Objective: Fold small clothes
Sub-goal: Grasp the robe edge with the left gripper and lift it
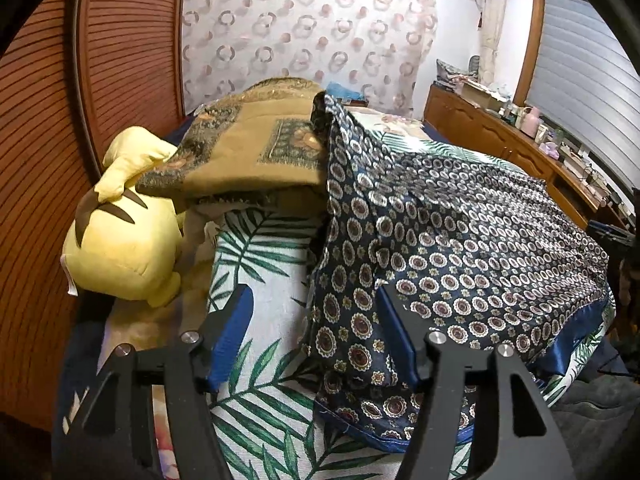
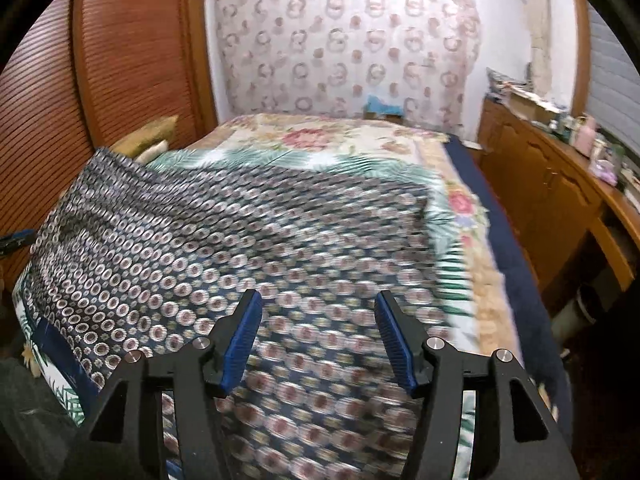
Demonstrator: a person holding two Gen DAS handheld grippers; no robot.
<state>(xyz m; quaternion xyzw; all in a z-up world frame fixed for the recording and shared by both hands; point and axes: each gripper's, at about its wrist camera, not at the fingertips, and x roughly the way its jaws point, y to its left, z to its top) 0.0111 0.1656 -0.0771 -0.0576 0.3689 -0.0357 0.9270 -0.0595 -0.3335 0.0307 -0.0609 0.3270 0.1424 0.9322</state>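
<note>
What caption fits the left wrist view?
Open left gripper over the navy patterned cloth on the leaf-print bedspread, beside a yellow plush toy.

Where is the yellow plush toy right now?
Left wrist view only: the yellow plush toy lies at the bed's left edge, against the slatted wooden door, touching the folded tan blanket.

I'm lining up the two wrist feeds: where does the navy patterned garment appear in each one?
Left wrist: the navy patterned garment fills centre and right, draped off the brown blanket.
Right wrist: the garment spreads over left and centre, blurred.
Shared landmark: the ring-patterned curtain behind the bed.
</note>
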